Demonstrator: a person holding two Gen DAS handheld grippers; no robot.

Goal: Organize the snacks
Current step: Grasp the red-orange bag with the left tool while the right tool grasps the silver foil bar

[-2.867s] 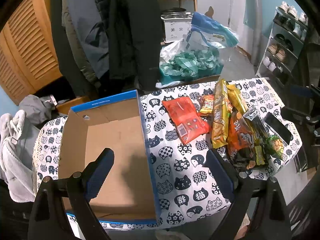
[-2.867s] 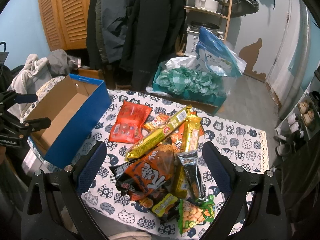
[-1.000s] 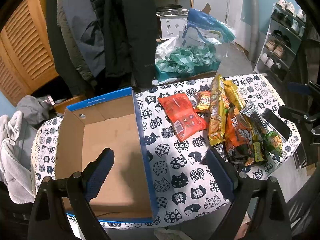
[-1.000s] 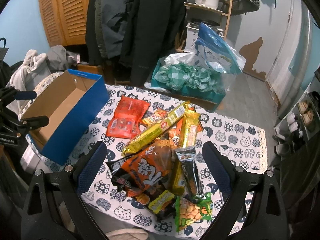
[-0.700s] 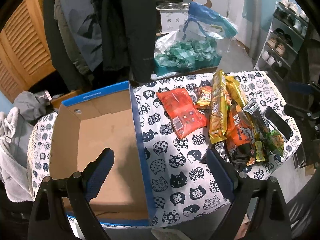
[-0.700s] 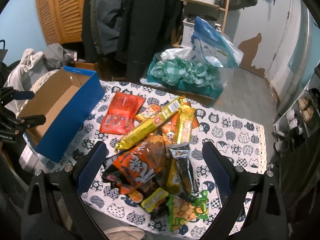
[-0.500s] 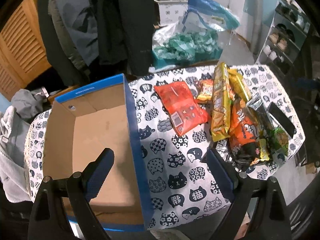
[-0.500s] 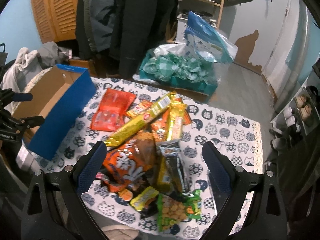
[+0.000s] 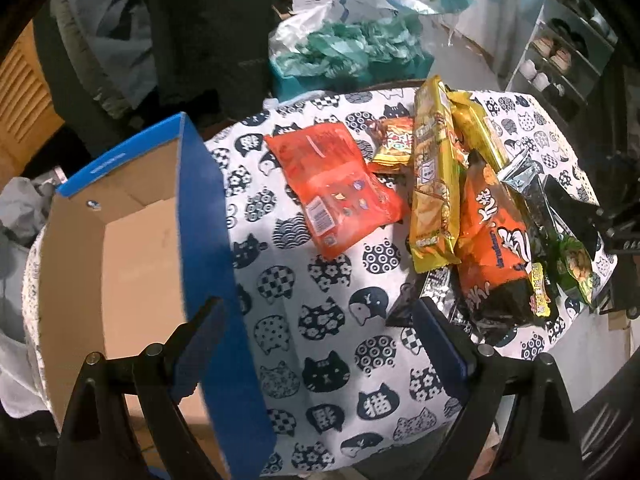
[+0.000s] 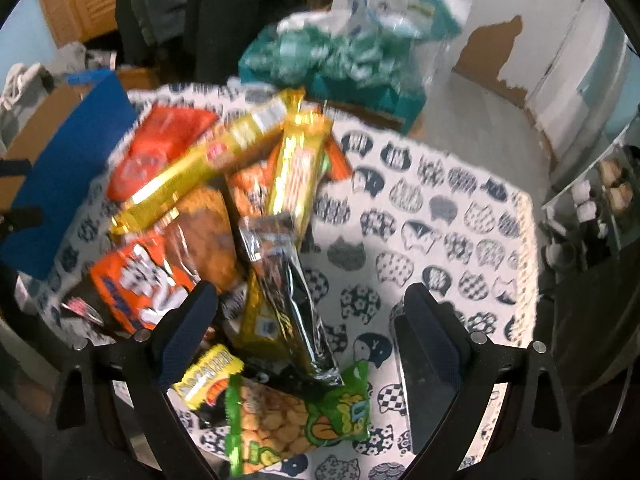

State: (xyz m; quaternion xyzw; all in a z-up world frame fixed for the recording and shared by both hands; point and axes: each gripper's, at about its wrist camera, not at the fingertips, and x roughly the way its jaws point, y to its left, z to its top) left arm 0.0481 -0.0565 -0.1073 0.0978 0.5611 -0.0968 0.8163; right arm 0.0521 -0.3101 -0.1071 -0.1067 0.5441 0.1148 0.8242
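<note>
An open blue cardboard box (image 9: 120, 240) with nothing inside sits at the table's left end. A heap of snacks lies to its right: a red pouch (image 9: 332, 184), a long yellow pack (image 9: 432, 184), an orange bag (image 9: 496, 248). My left gripper (image 9: 320, 344) is open, astride the box's right wall. My right gripper (image 10: 310, 320) is open above a silver-black packet (image 10: 288, 280), with a green peanut bag (image 10: 296, 420) and a small yellow packet (image 10: 208, 376) just below. The blue box (image 10: 60, 168) shows at left there.
A cat-print cloth (image 9: 320, 320) covers the small table. A black phone (image 10: 424, 392) lies by my right finger. Beyond the far edge stand a teal bag of wrapped items (image 9: 344, 52) and hanging coats (image 9: 192, 20). A shoe rack (image 9: 560, 52) is at right.
Both grippers have dropped closer to the table. The left one has shifted right toward the box wall and the snacks. The right one has moved down over the near end of the heap.
</note>
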